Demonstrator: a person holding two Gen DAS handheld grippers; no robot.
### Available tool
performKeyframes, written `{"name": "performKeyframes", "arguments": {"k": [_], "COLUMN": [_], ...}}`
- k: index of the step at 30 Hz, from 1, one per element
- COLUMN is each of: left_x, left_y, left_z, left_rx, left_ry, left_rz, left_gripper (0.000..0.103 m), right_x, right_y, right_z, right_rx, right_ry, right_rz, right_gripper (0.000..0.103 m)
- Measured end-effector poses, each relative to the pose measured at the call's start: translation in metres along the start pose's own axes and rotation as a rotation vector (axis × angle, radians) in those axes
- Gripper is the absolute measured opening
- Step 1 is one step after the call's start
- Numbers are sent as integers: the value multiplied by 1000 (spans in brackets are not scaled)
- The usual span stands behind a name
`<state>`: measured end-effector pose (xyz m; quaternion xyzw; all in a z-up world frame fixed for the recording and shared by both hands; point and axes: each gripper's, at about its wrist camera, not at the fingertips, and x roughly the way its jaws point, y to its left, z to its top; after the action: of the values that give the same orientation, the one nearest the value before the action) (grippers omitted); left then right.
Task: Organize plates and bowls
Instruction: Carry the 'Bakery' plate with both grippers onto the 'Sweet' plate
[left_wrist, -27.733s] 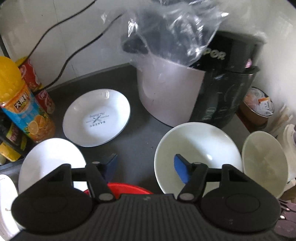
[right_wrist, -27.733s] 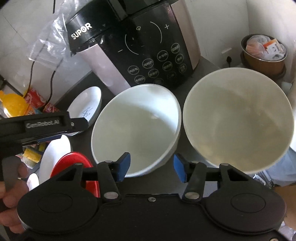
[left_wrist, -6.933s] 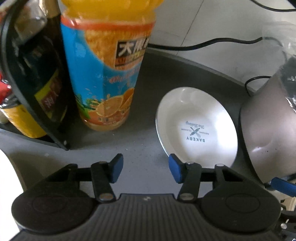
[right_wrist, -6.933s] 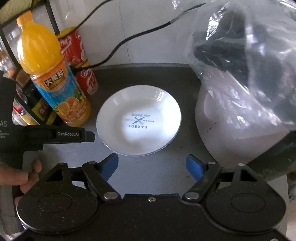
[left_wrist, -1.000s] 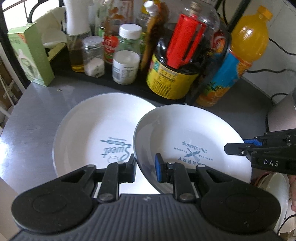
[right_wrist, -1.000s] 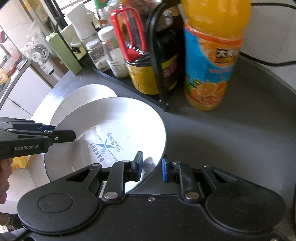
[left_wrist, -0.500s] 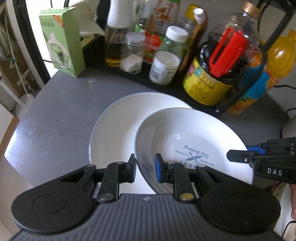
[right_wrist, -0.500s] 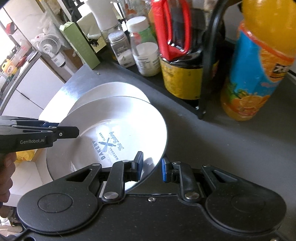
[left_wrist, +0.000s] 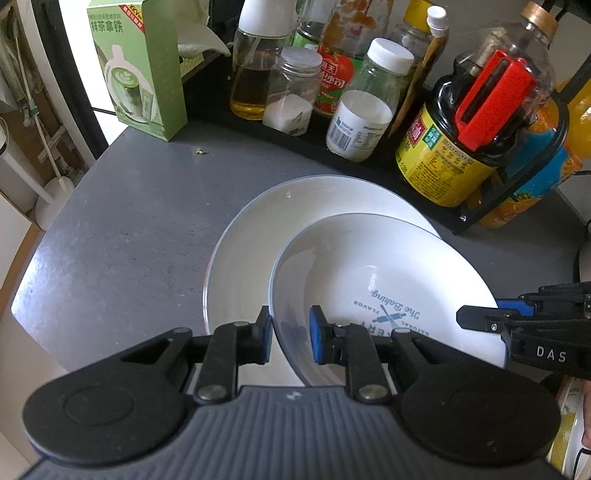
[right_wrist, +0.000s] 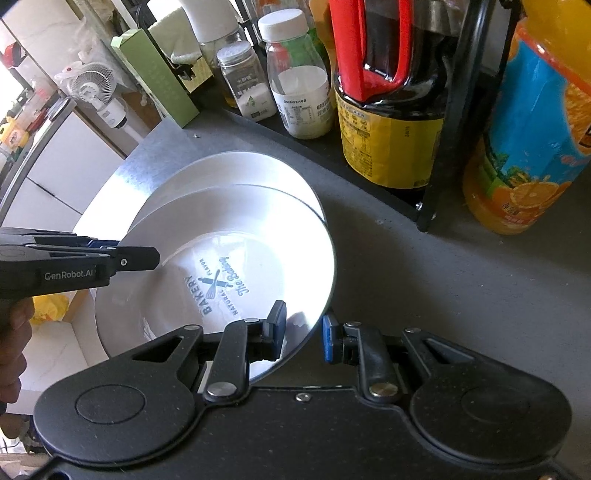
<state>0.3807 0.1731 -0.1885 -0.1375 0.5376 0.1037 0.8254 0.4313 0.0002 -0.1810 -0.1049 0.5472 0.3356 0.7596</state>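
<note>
A white deep plate (left_wrist: 373, 273) printed "BAKERY The Baking" is held between both grippers, just above a larger white plate (left_wrist: 258, 229) that lies on the grey counter. My left gripper (left_wrist: 290, 339) is shut on the printed plate's near rim. In the right wrist view the same printed plate (right_wrist: 236, 273) shows, with my right gripper (right_wrist: 303, 336) shut on its opposite rim. The larger plate (right_wrist: 229, 170) peeks out behind it. Each gripper also appears in the other's view, the right gripper (left_wrist: 480, 319) and the left gripper (right_wrist: 147, 258).
A black rack of bottles and jars (left_wrist: 354, 99) lines the back, with a dark sauce bottle with a red handle (left_wrist: 476, 122) and an orange juice bottle (right_wrist: 532, 140). A green carton (left_wrist: 140, 70) stands at the left. The counter edge (left_wrist: 22, 273) runs close on the left.
Both grippers carried the printed plate leftward and down, over the larger plate, covering its print. The green carton and left counter edge came further into view.
</note>
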Motion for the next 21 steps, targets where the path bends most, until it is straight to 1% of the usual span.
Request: {"name": "performKeyframes", "arguments": {"k": [11,18,21], "left_x": [13,18,19], "left_y": [6,9,6], "left_z": [-2,-2,-3], "left_rx": [11,9,33], "left_ry": [22,17,5], "left_rz": [13,11,38], "left_gripper": [18,19,19], "right_x": [12,17,19], "right_y": [5,9,10], "right_z": [-1,-1,-1], "right_rx": [2,-1,1], "right_ry": [20,21,23], "right_rz": [-18,-35,-44], "right_gripper": [20,20,21]}}
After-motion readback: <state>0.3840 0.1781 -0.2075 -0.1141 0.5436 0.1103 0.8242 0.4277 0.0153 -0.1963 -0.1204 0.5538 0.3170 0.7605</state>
